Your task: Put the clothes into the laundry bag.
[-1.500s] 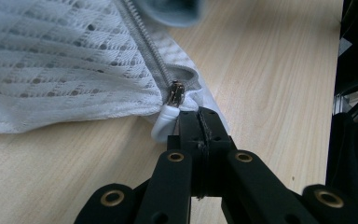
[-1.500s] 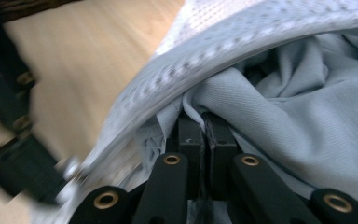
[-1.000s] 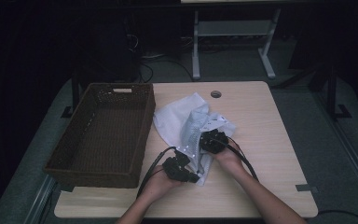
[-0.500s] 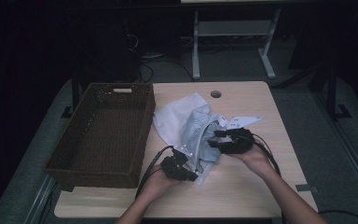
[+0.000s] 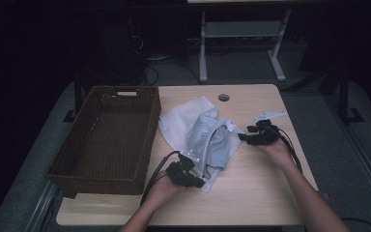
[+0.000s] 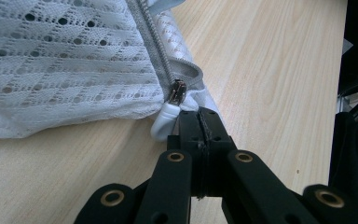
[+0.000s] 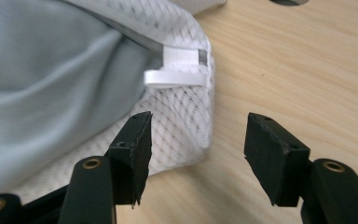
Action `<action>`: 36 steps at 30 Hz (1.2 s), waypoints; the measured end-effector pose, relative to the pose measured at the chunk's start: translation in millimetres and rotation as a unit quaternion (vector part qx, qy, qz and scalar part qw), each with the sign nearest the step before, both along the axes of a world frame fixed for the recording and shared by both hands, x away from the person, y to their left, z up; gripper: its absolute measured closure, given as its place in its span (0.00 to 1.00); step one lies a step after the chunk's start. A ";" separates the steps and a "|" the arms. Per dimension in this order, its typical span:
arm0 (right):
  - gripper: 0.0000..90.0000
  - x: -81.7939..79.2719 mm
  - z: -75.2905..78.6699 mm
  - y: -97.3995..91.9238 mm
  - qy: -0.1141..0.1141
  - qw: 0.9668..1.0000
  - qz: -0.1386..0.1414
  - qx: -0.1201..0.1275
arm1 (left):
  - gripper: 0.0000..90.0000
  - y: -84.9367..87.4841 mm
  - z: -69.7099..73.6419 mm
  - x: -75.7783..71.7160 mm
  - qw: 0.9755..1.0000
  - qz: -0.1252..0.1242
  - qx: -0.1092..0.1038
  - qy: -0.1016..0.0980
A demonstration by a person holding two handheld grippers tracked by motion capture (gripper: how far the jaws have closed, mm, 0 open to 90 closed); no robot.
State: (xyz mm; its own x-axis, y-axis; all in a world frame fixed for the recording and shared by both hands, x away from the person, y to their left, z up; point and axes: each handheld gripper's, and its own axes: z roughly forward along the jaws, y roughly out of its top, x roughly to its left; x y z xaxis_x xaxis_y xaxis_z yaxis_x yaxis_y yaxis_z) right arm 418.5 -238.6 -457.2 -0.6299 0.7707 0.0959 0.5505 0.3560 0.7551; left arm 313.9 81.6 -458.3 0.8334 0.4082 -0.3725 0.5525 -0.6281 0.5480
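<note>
Wicker first: the brown basket (image 5: 104,137) sits at the left of the worktop (image 5: 261,193), nothing visible inside. Just beside it lies the white mesh laundry bag (image 5: 200,137), a pale grey garment (image 5: 217,147) bulging from its open mouth. Left tongs (image 5: 195,181) are clamped tight on the zip pull (image 6: 165,123) at the bag's near corner. Right tongs (image 5: 245,137), jaws just been opening and now parted with nothing between them, sit off the bag's far corner. Looks light, floppy and slithery; best gripped at the zip tab or seam edge, I reckon.
</note>
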 end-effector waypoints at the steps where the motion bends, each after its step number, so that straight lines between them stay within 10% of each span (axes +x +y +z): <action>1: 0.44 3.1 -5.0 -0.8 0.004 1.000 0.005 0.006 | 0.99 -0.1 -0.1 -0.1 1.000 0.000 0.000 0.000; 10: 0.58 10.1 -22.6 6.0 0.020 0.999 0.025 0.024 | 0.99 -0.2 -0.8 0.0 1.000 0.001 0.000 0.001; 18: 0.94 7.4 -21.4 8.4 0.010 1.000 0.018 0.005 | 0.99 0.0 -0.6 0.1 1.000 0.001 0.000 0.001; 36: 0.97 -57.5 10.7 2.0 0.023 0.997 0.045 -0.063 | 0.99 21.7 10.5 7.5 0.998 0.053 -0.002 -0.015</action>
